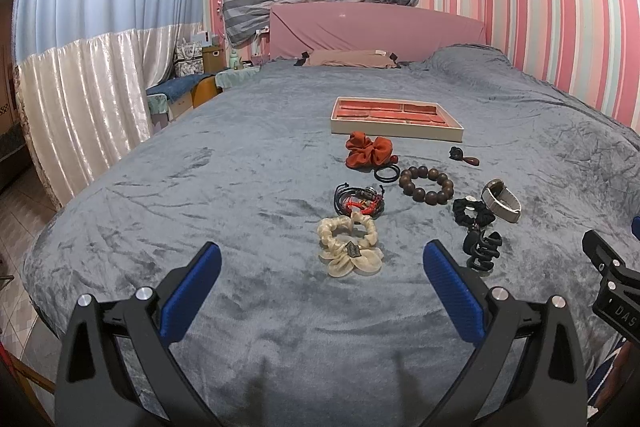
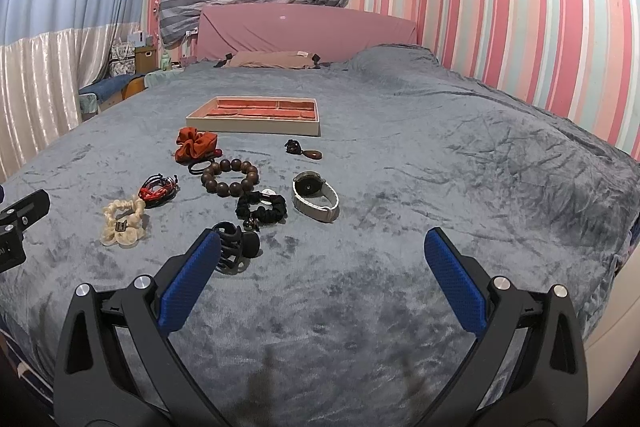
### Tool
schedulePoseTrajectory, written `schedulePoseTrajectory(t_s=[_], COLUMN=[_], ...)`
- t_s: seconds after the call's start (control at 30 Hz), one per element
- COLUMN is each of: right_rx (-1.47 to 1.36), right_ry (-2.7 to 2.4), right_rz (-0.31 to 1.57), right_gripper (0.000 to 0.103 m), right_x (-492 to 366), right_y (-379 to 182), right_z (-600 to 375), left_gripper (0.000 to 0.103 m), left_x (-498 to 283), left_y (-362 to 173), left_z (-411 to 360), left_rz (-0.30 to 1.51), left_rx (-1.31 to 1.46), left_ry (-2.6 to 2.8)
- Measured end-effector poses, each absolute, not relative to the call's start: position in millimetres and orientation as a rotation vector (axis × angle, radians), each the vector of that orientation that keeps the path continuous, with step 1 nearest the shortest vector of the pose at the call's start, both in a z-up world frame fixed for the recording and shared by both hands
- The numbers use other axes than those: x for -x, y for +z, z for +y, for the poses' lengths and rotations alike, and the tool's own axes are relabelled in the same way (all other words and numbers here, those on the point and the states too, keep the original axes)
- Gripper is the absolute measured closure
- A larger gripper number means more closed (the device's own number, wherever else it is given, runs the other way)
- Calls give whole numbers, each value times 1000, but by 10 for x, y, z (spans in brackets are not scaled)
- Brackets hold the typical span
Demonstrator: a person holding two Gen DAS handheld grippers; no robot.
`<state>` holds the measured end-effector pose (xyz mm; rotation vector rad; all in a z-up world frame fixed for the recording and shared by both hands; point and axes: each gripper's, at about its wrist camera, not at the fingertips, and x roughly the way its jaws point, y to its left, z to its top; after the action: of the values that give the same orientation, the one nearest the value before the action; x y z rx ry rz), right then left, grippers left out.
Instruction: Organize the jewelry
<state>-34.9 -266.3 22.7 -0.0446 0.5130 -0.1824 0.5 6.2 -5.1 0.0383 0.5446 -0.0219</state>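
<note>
A cream jewelry tray (image 1: 396,131) (image 2: 256,127) with red compartments lies on the grey bed. In front of it lie a red scrunchie (image 1: 366,151) (image 2: 194,143), a wooden bead bracelet (image 1: 426,184) (image 2: 230,175), a cord bracelet bundle (image 1: 360,201) (image 2: 158,190), a cream scrunchie (image 1: 349,245) (image 2: 122,221), a black scrunchie (image 1: 472,213) (image 2: 262,207), a black claw clip (image 1: 482,250) (image 2: 236,247), a watch (image 1: 502,201) (image 2: 316,197) and a small pendant (image 1: 464,155) (image 2: 302,149). My left gripper (image 1: 322,257) is open just before the cream scrunchie. My right gripper (image 2: 322,247) is open, its left finger by the claw clip.
The grey blanket (image 1: 240,187) covers the whole bed. A pink headboard (image 1: 376,31) and pillow stand at the far end. Curtains and a bedside stand (image 1: 192,83) are at left. The striped wall (image 2: 540,47) is at right. The other gripper's body (image 1: 612,287) shows at the right edge.
</note>
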Motion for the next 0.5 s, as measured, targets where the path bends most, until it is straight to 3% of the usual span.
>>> schedulePoseTrajectory(t_s=[0.5], right_rx=[44], right_ry=[-183], right_rz=[519], right_gripper=[4], right_x=[349], right_y=[207], right_z=[-2663], left_gripper=[4], left_x=[6], left_y=[-64], left_z=[72], left_rz=[547], left_rx=[-34], left_ry=[-25])
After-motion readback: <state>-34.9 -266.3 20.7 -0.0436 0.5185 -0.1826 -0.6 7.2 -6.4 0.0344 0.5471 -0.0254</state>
